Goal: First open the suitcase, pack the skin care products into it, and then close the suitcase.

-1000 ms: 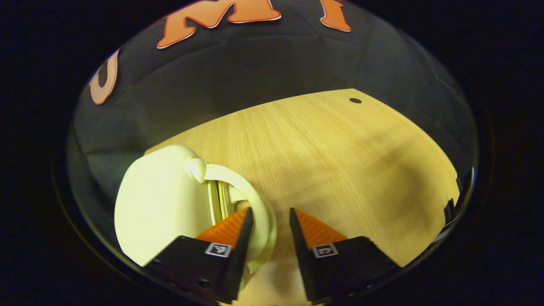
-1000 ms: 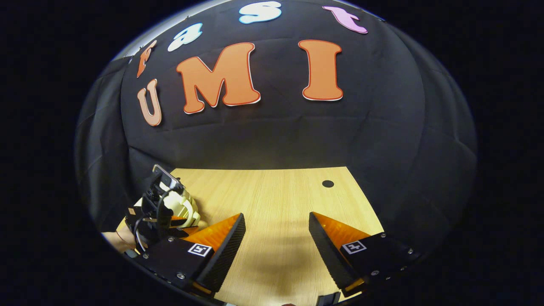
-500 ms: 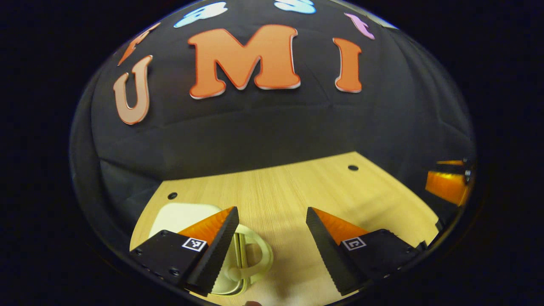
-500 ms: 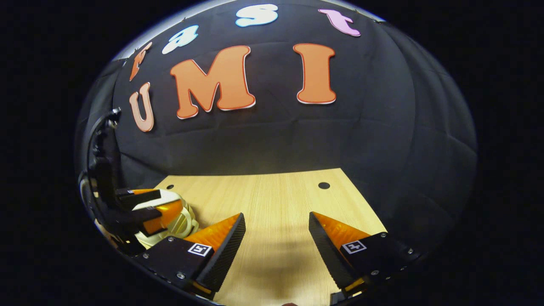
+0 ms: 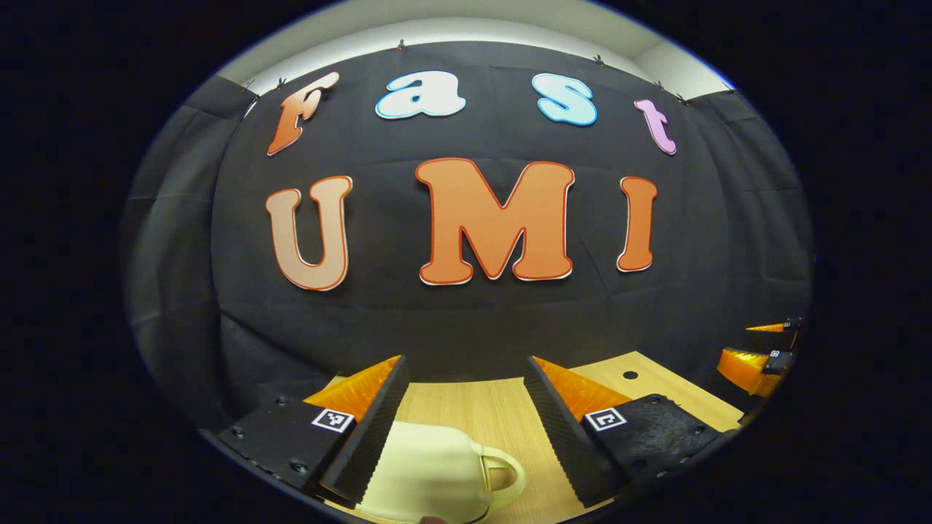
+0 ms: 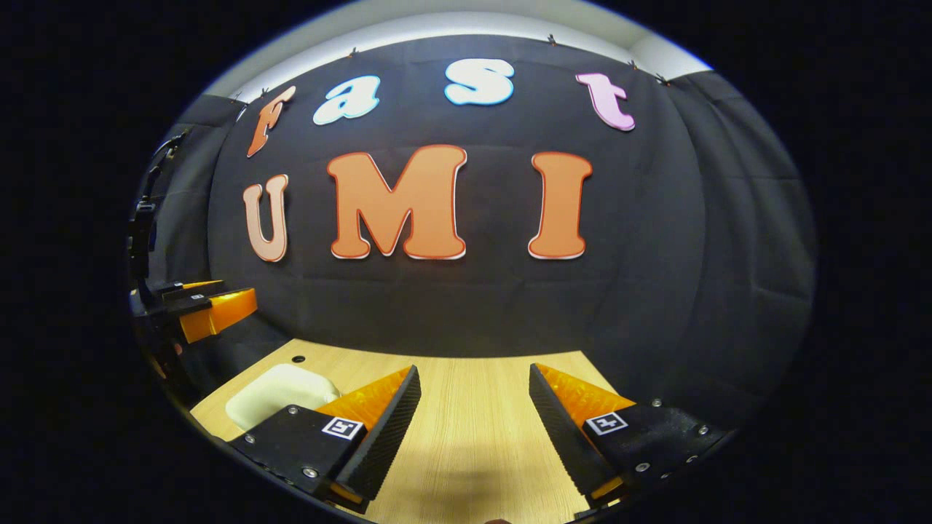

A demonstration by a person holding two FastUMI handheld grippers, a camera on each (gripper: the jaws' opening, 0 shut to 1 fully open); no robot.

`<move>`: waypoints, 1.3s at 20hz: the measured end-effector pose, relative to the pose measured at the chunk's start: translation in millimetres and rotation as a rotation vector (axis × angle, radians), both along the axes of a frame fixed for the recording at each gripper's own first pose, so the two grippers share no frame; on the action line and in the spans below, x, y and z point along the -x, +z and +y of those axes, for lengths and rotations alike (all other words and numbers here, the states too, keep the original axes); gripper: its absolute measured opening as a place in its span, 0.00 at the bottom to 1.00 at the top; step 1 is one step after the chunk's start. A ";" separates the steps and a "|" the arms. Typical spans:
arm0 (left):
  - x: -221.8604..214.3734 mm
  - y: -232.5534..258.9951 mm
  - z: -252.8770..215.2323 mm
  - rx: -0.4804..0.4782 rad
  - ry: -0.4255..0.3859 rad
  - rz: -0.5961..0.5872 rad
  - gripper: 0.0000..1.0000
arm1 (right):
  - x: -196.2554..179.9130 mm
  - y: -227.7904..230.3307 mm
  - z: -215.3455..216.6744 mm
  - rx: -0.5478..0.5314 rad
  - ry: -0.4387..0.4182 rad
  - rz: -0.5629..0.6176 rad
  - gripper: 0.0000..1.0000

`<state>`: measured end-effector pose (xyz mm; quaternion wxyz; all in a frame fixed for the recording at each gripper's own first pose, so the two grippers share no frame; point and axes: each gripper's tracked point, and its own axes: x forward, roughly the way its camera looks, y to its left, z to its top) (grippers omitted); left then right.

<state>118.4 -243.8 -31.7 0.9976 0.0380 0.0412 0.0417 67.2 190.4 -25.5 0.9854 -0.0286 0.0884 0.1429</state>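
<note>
A small cream suitcase (image 5: 426, 473) lies closed and flat on the wooden table (image 5: 473, 407), its looped handle (image 5: 504, 477) pointing right. My left gripper (image 5: 464, 364) is open and raised above it, and nothing sits between its fingers. In the right gripper view the suitcase (image 6: 280, 387) lies at the table's left end, with the left gripper (image 6: 200, 309) hanging in the air above it. My right gripper (image 6: 475, 370) stands open over bare table (image 6: 473, 437). It also appears at the far right edge of the left gripper view as the right gripper (image 5: 761, 356).
The black cloth wall closes the back of the table. A small round hole (image 5: 630, 375) marks the table's right rear corner, and another hole (image 6: 298, 359) sits behind the suitcase. Bare wood lies between the suitcase and the right edge.
My left gripper has come off the suitcase handle, opened wider and risen, tilting up toward the wall. The right gripper has tilted up a little and stayed open.
</note>
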 end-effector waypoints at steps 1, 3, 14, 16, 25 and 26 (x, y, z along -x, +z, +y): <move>-2.4 1.1 1.3 0.020 -0.001 -0.017 0.99 | 3.6 6.6 4.3 -0.001 0.000 -0.018 0.95; -4.3 3.9 5.1 0.061 0.008 -0.042 0.99 | 12.1 10.8 10.2 -0.002 -0.007 -0.033 0.95; 0.3 5.2 14.9 0.083 0.057 -0.050 0.98 | 28.0 -3.7 -3.7 -0.009 -0.060 -0.033 0.95; 0.2 5.4 17.1 0.076 0.075 -0.048 0.98 | 21.4 -0.1 -9.8 -0.025 -0.056 -0.041 0.95; -4.4 -0.4 6.3 0.129 0.131 -0.052 0.98 | -13.5 6.7 -49.3 0.011 -0.019 -0.039 0.95; -3.2 -1.8 3.3 0.132 0.127 -0.045 0.98 | -15.9 7.1 -55.9 0.007 -0.023 -0.035 0.95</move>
